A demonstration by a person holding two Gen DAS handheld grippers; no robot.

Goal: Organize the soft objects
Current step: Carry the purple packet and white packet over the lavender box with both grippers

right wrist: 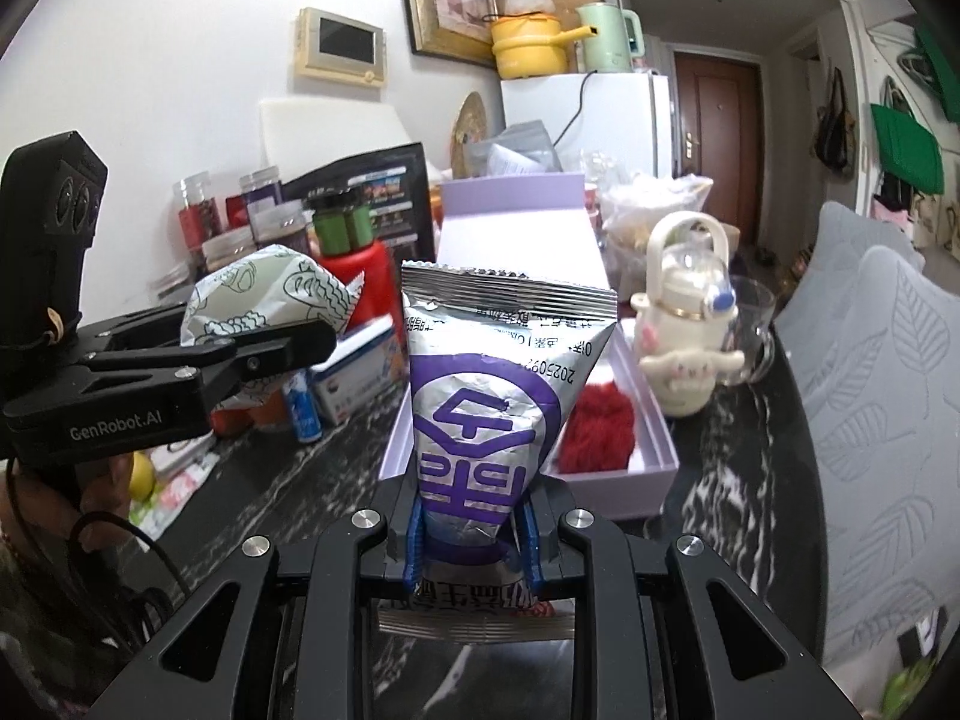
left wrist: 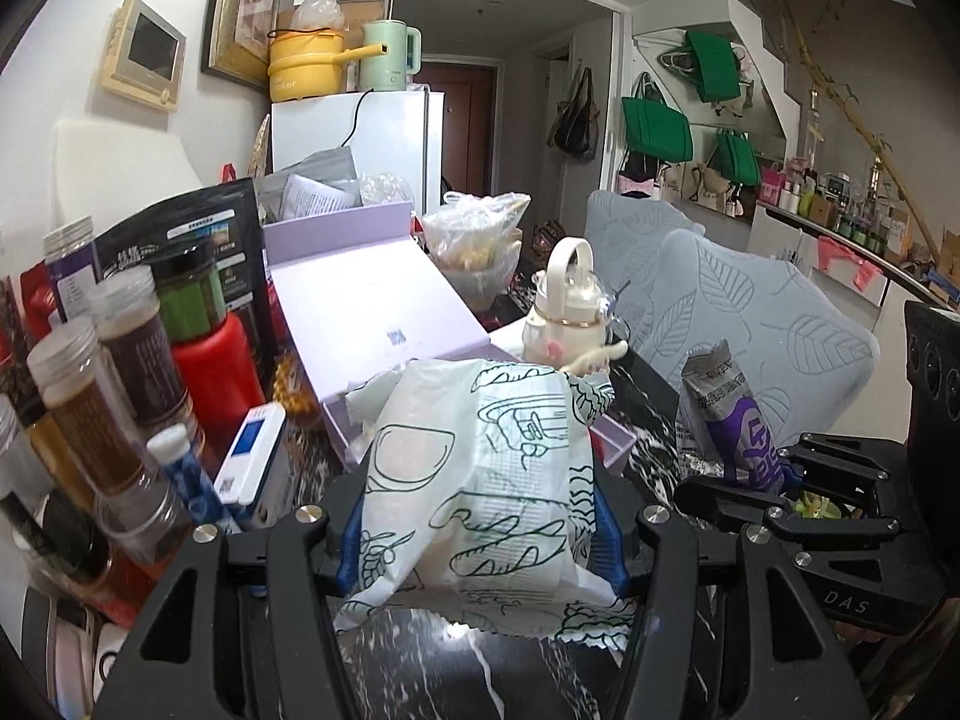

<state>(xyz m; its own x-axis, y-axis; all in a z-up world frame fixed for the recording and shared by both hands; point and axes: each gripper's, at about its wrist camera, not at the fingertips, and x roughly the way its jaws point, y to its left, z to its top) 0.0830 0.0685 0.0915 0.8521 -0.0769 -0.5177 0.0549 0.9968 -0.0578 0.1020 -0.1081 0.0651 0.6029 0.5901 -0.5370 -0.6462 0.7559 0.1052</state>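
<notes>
Snack packs are both up off the dark marble table (right wrist: 750, 480), pale green pouch (left wrist: 480, 480) pinched in the left gripper (left wrist: 480, 546), silver-purple packet (right wrist: 480, 420) clamped tight in the right gripper (right wrist: 474, 540), so I'd drop them gently into the open lilac box (right wrist: 651, 420) beside the red fluffy thing (right wrist: 600, 429)

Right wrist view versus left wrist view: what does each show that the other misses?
Only the right wrist view shows the red fluffy item lying inside the lilac box, and a clear glass cup beside the white bottle.

Only the left wrist view shows the shelf of small bottles along the far wall.

Both show the left claw shut on the pale green printed packet, the right claw shut on the silver-and-purple pouch, the box, the white bottle and the fridge.
</notes>
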